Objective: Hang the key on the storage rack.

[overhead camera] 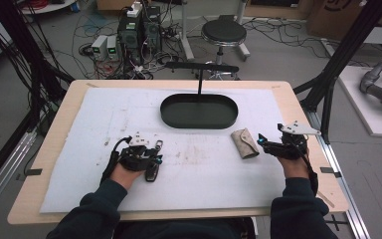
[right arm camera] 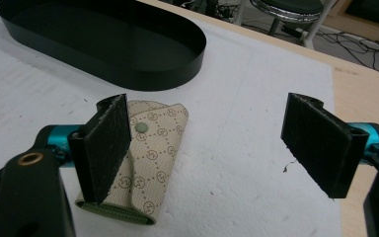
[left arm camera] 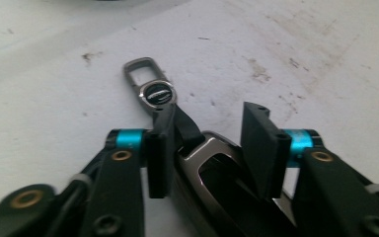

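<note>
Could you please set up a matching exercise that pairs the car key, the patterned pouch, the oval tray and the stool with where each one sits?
Things:
1. car key
2. patterned pouch
3. oval tray
4. stool

Places:
A. on the floor beyond the table
B. between the left tool's jaws
C. far middle of the white mat
D. beside one jaw of the open right tool

Pairs: 1-B, 2-D, 3-C, 4-A

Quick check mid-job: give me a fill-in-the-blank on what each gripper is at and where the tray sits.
1. The car key lies between the jaws of the ____ gripper.
2. The right gripper stands ____, beside the beige key pouch.
3. The oval tray is coloured ____.
4. Inside, the tray is ____.

Missing words: left; open; black; empty
</note>
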A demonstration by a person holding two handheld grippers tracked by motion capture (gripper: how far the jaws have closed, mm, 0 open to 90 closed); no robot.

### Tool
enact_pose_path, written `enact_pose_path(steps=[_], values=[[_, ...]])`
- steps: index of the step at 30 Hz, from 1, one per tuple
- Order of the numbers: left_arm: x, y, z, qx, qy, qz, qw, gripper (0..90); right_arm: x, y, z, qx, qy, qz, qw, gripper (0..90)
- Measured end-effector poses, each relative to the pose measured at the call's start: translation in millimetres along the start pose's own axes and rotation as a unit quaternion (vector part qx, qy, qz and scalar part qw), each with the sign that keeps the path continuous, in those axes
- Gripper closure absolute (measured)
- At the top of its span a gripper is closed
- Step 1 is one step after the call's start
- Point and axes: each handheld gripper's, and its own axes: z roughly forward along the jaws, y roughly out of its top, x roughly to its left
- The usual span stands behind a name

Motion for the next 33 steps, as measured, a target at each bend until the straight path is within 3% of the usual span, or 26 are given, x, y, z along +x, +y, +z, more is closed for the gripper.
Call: enact_pose_path(steps=[2,4,5,7,10,13,14,15,17,19,20,22,24,26,28,32,33], values=[[-0.4,-0.5,-1.1,0.005,0.008,-0.001,1.0,57.3,-0.1,-0.1,-0.1,0.001,0.0,0.001,1.0,19.7],[-5.9,-1.7,-0.5,0.023,0.028,-0.006,0.9993,45.6,-0.1,-0.3,0.0,0.002,0.0,0.001,1.0,19.7],[-5.9,-1.7,-0.5,0.023,0.028,-0.006,0.9993,39.9,-0.1,-0.4,0.2,0.002,0.0,0.001,1.0,19.7],[-15.2,-5.3,-1.2,0.044,0.039,0.005,0.9983,35.0,-0.2,-0.4,0.4,0.002,0.0,0.002,1.0,19.7],[-16.6,-6.4,-3.5,0.046,0.042,-0.007,0.998,35.1,-0.9,-0.8,0.5,0.004,0.0,0.003,1.0,19.7],[-16.3,-5.1,-3.9,0.053,0.042,-0.003,0.9977,37.0,-1.3,-1.1,0.8,0.005,0.0,0.003,1.0,19.8],[-15.0,-3.9,-4.4,0.056,0.039,0.0,0.9977,38.5,-1.3,-1.3,0.9,0.005,-0.001,0.003,1.0,19.8],[-13.0,-2.8,-5.2,0.059,0.033,0.005,0.9977,47.0,-1.2,-1.3,1.0,0.006,0.0,0.003,1.0,19.8],[-6.3,-2.6,-6.0,0.057,0.024,0.003,0.9981,48.1,-1.2,-1.3,1.1,0.006,0.0,0.002,1.0,19.8],[-0.1,-2.2,-5.9,0.053,0.033,0.002,0.998,48.2,-0.7,-1.2,1.3,0.007,0.001,0.001,1.0,19.8],[5.5,-1.3,-4.3,0.043,0.051,0.005,0.9978,48.2,-0.4,-1.1,1.3,0.007,0.002,0.0,1.0,19.8],[8.5,-1.1,-3.4,0.036,0.06,0.007,0.9975,48.1,0.0,-0.9,1.6,0.007,0.002,0.001,1.0,19.8],[14.2,-1.4,-1.3,0.019,0.084,0.0,0.9963,47.9,0.0,-0.9,1.8,0.007,0.002,-0.001,1.0,19.8],[15.6,-1.8,-2.2,0.02,0.087,-0.006,0.996,47.2,0.1,-0.9,1.9,0.007,0.003,-0.002,1.0,19.8],[14.5,-2.5,-2.9,0.018,0.093,-0.013,0.9954,44.2,0.2,-1.0,2.0,0.007,0.004,0.0,1.0,19.9],[12.5,-10.9,-6.0,0.031,0.111,-0.024,0.993,25.5,-0.9,-1.5,1.8,0.008,0.004,0.001,1.0,19.9],[13.4,-13.9,-6.7,0.023,0.108,-0.035,0.9933,25.4,-1.0,-1.5,1.9,0.008,0.004,0.001,1.0,19.9]])
